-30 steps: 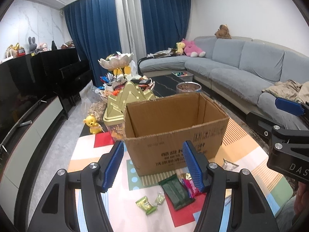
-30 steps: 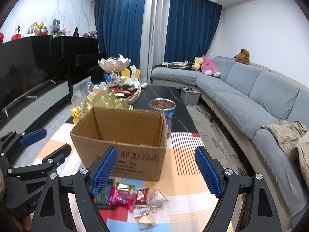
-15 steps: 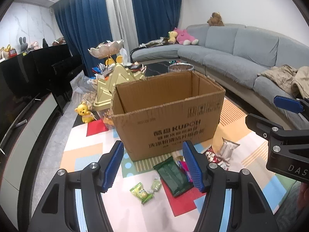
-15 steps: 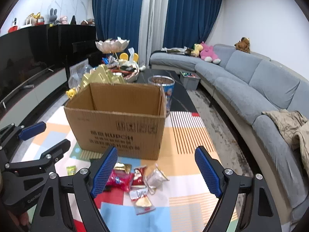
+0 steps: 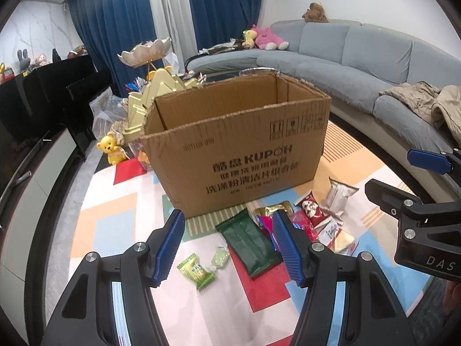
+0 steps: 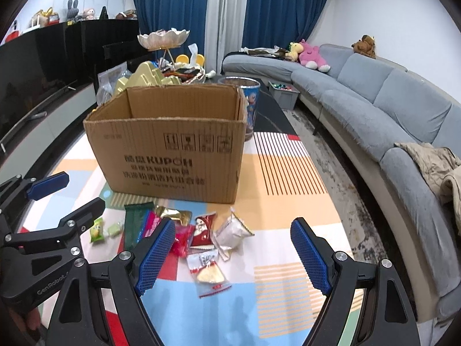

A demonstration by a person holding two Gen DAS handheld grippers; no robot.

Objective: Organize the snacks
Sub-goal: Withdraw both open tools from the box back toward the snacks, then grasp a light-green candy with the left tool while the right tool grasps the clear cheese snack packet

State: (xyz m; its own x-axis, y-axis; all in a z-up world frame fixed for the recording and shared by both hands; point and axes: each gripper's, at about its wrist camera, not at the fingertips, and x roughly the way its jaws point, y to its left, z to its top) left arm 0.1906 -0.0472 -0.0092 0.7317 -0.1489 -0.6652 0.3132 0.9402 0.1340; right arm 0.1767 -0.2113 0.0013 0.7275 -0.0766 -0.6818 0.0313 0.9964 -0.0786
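Observation:
An open brown cardboard box (image 5: 239,150) stands on the colourful table cover; it also shows in the right wrist view (image 6: 170,144). Loose snacks lie in front of it: a dark green packet (image 5: 247,242), a green candy (image 5: 196,269), a red packet (image 6: 203,227), a white packet (image 6: 233,229) and a clear pouch (image 6: 209,272). My left gripper (image 5: 229,248) is open and empty above the green packet. My right gripper (image 6: 233,255) is open and empty above the white and clear packets.
A gold tiered snack tray (image 5: 149,101), a yellow bear figure (image 5: 111,151) and a cylindrical tin (image 6: 247,98) stand behind the box. A grey sofa (image 6: 389,121) runs along the right. A black TV cabinet (image 6: 43,66) is on the left.
Both grippers have tilted down and moved closer to the table, so the box and the snacks in front of it look larger. Both stay open and empty.

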